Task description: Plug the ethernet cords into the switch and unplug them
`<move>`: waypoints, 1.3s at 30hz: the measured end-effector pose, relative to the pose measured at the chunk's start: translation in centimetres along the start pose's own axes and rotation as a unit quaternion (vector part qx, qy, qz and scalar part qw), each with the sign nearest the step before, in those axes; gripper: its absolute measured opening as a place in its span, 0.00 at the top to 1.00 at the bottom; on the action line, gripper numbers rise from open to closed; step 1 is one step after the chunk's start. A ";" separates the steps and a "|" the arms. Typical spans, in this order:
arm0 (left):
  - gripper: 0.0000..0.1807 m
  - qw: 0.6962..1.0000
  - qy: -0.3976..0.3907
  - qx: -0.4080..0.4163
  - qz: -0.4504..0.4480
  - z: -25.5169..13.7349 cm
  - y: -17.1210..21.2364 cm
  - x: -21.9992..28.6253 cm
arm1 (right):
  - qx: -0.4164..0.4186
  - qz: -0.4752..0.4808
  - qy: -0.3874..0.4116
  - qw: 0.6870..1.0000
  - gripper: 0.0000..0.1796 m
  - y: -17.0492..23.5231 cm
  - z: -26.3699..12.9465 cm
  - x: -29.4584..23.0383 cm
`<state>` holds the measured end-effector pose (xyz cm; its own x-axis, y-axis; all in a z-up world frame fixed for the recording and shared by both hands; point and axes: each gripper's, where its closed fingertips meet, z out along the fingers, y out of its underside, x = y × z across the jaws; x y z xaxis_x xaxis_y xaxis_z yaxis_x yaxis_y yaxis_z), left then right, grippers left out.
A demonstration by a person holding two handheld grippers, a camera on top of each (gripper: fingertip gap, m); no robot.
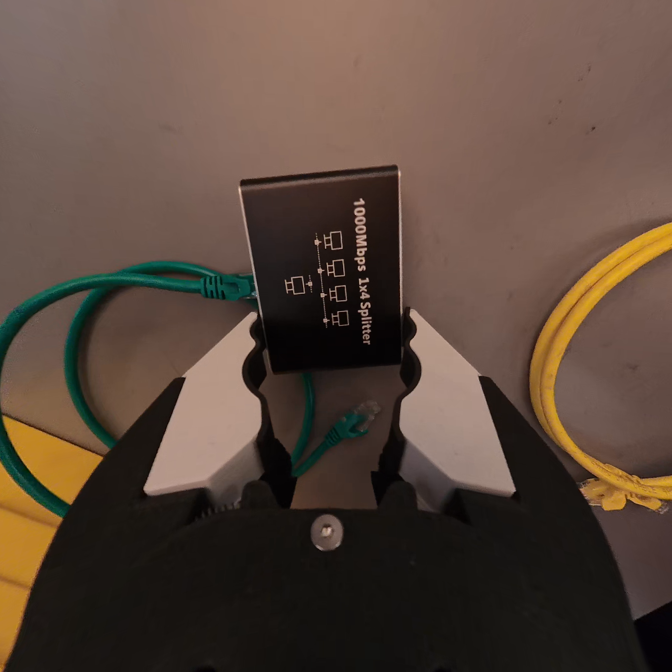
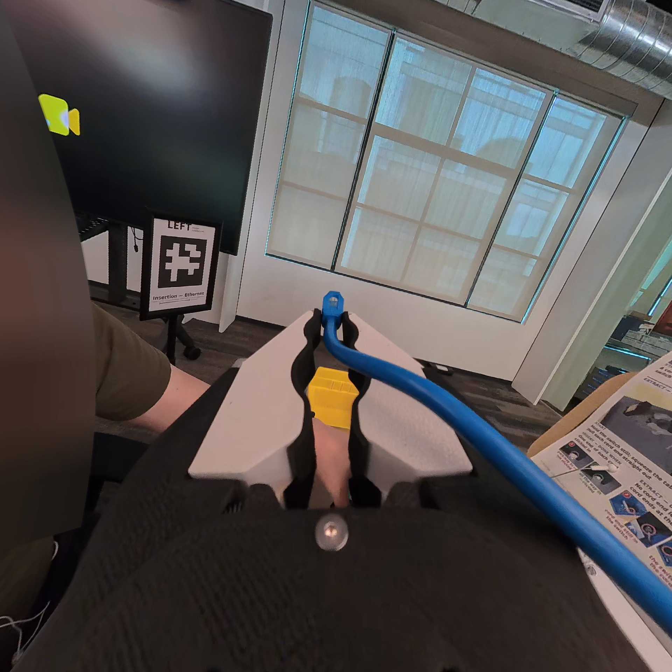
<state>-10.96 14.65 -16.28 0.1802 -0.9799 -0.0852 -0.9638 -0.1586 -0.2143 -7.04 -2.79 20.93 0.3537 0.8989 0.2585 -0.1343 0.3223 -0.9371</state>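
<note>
The black switch (image 1: 323,262) lies on the grey table (image 1: 509,145). My left gripper (image 1: 331,316) is shut on the switch's near end, one finger on each long side. A green cord (image 1: 72,291) has one plug (image 1: 227,287) in the switch's left side. Its other plug (image 1: 354,422) lies loose on the table between my fingers. My right gripper (image 2: 331,316) is raised off the table, facing the room, and is shut on the plug (image 2: 331,303) of a blue cord (image 2: 472,425). That cord trails back to the lower right. The switch is not in the right wrist view.
A tied yellow cord coil (image 1: 567,363) lies right of the switch. A yellow surface (image 1: 32,472) shows at the lower left. In the right wrist view there are a person's arm (image 2: 138,363), a marker sign (image 2: 182,262), a dark screen (image 2: 145,109), windows (image 2: 436,174) and an instruction sheet (image 2: 618,454). Tip to tip, the grippers are about 40 centimeters apart.
</note>
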 end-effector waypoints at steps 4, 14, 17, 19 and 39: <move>0.59 0.998 0.040 0.027 -0.038 -0.3 -0.6 -0.1 | -0.011 0.007 0.004 1.000 0.94 0.8 0.2 0.5; 0.59 0.874 0.400 0.204 -0.183 -6.8 -4.8 4.2 | -0.105 0.066 0.073 0.990 0.94 6.8 0.1 5.5; 0.59 0.805 0.497 0.259 -0.194 -10.1 -6.2 5.0 | -0.162 0.071 0.119 0.977 0.94 9.5 -1.0 7.8; 0.59 0.776 0.522 0.290 -0.203 -11.7 -6.7 4.5 | -0.196 0.059 0.146 0.968 0.94 11.0 -1.8 8.9; 0.59 0.796 0.355 0.453 -0.189 -18.0 -7.5 0.4 | -0.321 -0.160 0.234 0.904 0.94 15.9 0.5 10.9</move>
<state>-7.19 13.32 2.80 -0.0428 -0.7546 0.6548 -0.2720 -0.6218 -0.7344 -5.82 12.29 9.01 0.6528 0.5171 0.5535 0.5558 0.1694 -0.8138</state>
